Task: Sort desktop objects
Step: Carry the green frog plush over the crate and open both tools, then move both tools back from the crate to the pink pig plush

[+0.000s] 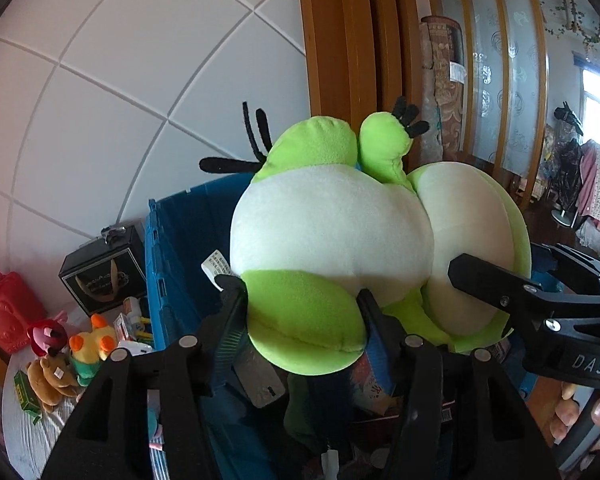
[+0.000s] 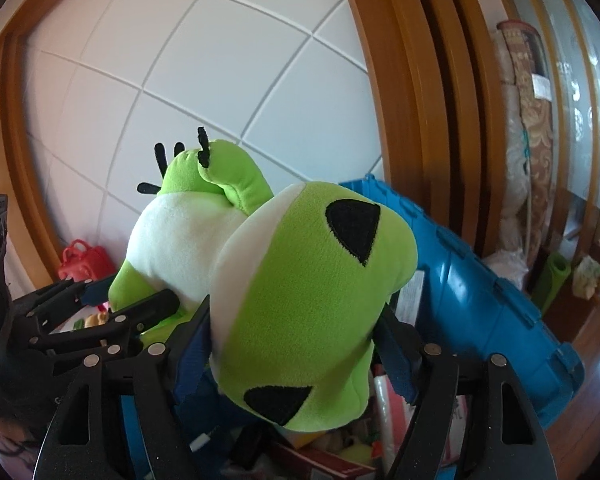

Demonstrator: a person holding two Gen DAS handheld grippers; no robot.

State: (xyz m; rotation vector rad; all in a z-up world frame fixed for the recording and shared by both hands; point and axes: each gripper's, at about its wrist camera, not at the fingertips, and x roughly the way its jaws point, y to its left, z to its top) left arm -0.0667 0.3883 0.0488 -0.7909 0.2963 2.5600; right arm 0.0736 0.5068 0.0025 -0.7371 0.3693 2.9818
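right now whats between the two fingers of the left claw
The green leg of the frog plush, gripped by the left claw over the blue bin; the left wrist view shows it.

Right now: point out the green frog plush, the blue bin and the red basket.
green frog plush (image 1: 332, 224), left wrist view, on its white belly.
blue bin (image 2: 472, 280), right wrist view, on its outer side wall.
red basket (image 1: 8, 312), left wrist view, on its front face.

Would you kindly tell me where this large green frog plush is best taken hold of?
Take the frog plush from underneath, by two narrower parts: left tongs across a green leg, right tongs across the head's sides, as here. The white belly looks too round and wide to span.
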